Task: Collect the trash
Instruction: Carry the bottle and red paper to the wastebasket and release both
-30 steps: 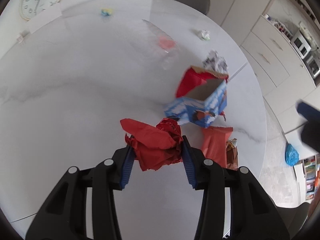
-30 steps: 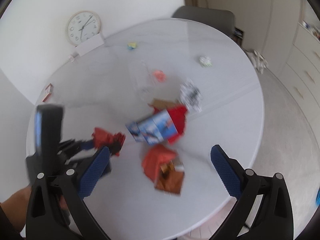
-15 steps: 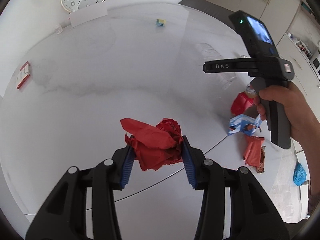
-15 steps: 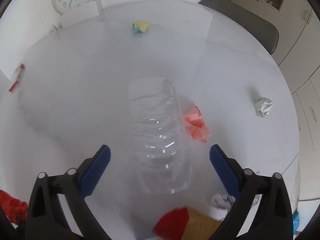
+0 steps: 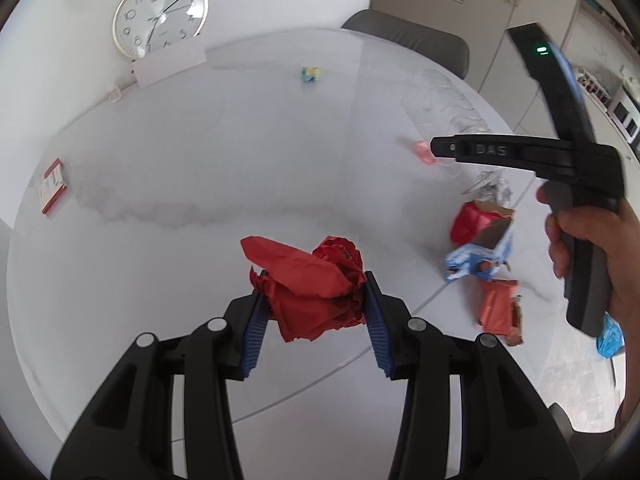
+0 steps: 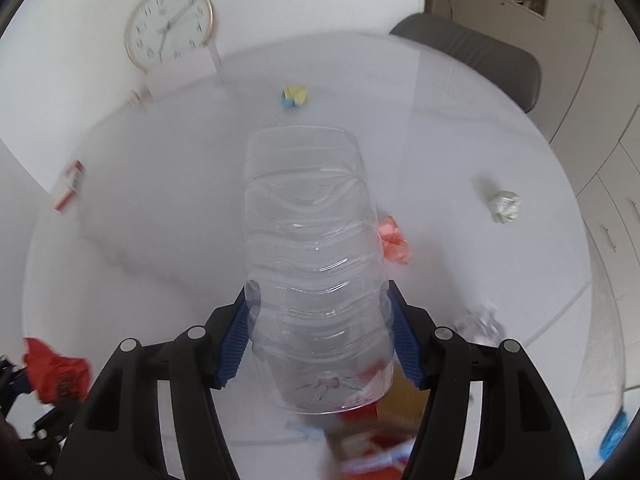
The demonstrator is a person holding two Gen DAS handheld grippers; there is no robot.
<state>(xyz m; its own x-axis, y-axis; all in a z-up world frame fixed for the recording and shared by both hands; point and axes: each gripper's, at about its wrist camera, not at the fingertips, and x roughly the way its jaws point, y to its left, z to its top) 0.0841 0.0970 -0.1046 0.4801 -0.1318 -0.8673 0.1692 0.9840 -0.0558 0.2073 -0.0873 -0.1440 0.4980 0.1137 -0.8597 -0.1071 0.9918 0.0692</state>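
My left gripper [image 5: 314,312] is shut on a crumpled red paper [image 5: 312,284] and holds it above the round white table [image 5: 180,168]. My right gripper [image 6: 320,340] has its pads against both sides of a clear plastic bottle [image 6: 316,264] that lies on the table, base towards the camera. The right gripper also shows in the left wrist view [image 5: 440,146], over the bottle [image 5: 444,100]. A pink paper ball [image 6: 394,240] lies just right of the bottle. The red paper shows at the lower left of the right wrist view [image 6: 54,372].
On the table lie a yellow-blue wad [image 6: 294,96], a white paper ball [image 6: 506,206], a foil wad [image 5: 490,186], a blue and red carton [image 5: 480,248], an orange wrapper [image 5: 500,312] and a small red box [image 5: 52,186]. A clock [image 5: 160,14] leans on the wall. A grey chair [image 6: 476,56] stands behind.
My right gripper has moved forward over the bottle and closed from wide open onto its sides. My left gripper still holds the red paper and has turned slightly left.
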